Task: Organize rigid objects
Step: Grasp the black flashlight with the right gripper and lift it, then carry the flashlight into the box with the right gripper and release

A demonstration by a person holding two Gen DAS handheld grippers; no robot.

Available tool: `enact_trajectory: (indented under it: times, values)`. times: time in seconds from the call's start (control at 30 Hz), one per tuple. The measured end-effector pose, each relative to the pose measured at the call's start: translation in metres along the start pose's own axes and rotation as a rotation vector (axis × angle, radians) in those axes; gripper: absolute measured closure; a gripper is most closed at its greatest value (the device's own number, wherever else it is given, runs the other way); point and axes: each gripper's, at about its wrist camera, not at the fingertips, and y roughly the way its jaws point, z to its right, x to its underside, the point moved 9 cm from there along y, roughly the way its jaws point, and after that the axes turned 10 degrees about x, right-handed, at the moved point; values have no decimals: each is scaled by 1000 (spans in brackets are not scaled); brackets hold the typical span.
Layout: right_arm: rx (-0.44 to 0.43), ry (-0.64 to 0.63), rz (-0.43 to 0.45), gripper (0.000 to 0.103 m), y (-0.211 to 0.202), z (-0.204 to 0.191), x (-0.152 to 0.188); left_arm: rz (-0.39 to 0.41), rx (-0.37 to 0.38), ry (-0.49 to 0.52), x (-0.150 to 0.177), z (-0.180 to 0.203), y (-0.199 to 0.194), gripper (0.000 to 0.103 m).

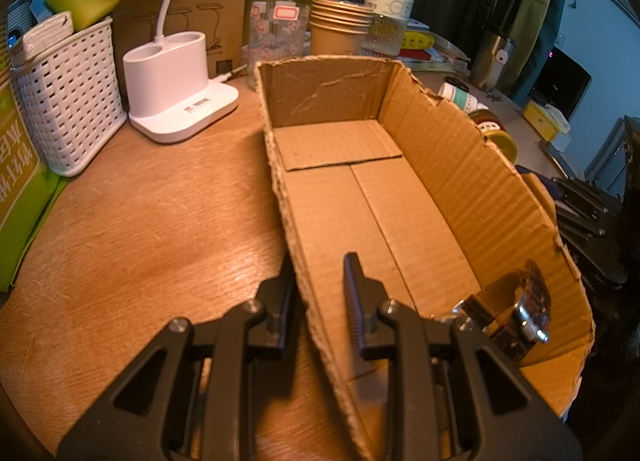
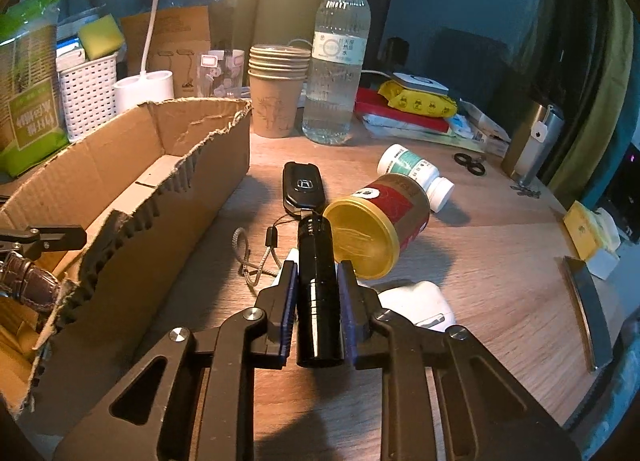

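An open cardboard box point(image 1: 472, 189) lies on the wooden desk; it also shows in the right wrist view point(image 2: 168, 165). A wristwatch point(image 1: 524, 309) with a brown strap point(image 2: 28, 277) lies in its near corner. My left gripper point(image 1: 320, 281) straddles the box's left wall, one finger outside and one inside, jaws closed on the wall. My right gripper point(image 2: 318, 281) is shut on a black flashlight point(image 2: 318, 285) above the desk, right of the box. A car key point(image 2: 302, 189), a red can with a yellow lid point(image 2: 376, 225), a white pill bottle point(image 2: 416, 173) and a white case point(image 2: 420, 305) lie beyond.
A white basket point(image 1: 68, 101), white lamp base point(image 1: 176, 89), stacked paper cups point(image 2: 276, 89) and a water bottle point(image 2: 338, 61) stand behind the box. Books and packets point(image 2: 408, 109), a steel tumbler point(image 2: 532, 141) and a yellow box point(image 2: 588, 233) are at the right.
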Motion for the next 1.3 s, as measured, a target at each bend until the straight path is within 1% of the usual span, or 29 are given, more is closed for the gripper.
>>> enact_trajectory:
  times: [0.43, 0.77, 1.03, 1.3]
  values:
    - [5, 11, 71, 81, -31, 4, -18, 0, 0, 0, 0, 0, 0, 79]
    - [1, 3, 181, 81, -78, -1, -44, 0, 0, 0, 0, 0, 0, 79]
    - [-43, -12, 272, 81, -116, -17, -66, 0, 0, 0, 0, 0, 0, 79]
    - [-88, -32, 305, 81, -130, -37, -75, 0, 0, 0, 0, 0, 0, 79]
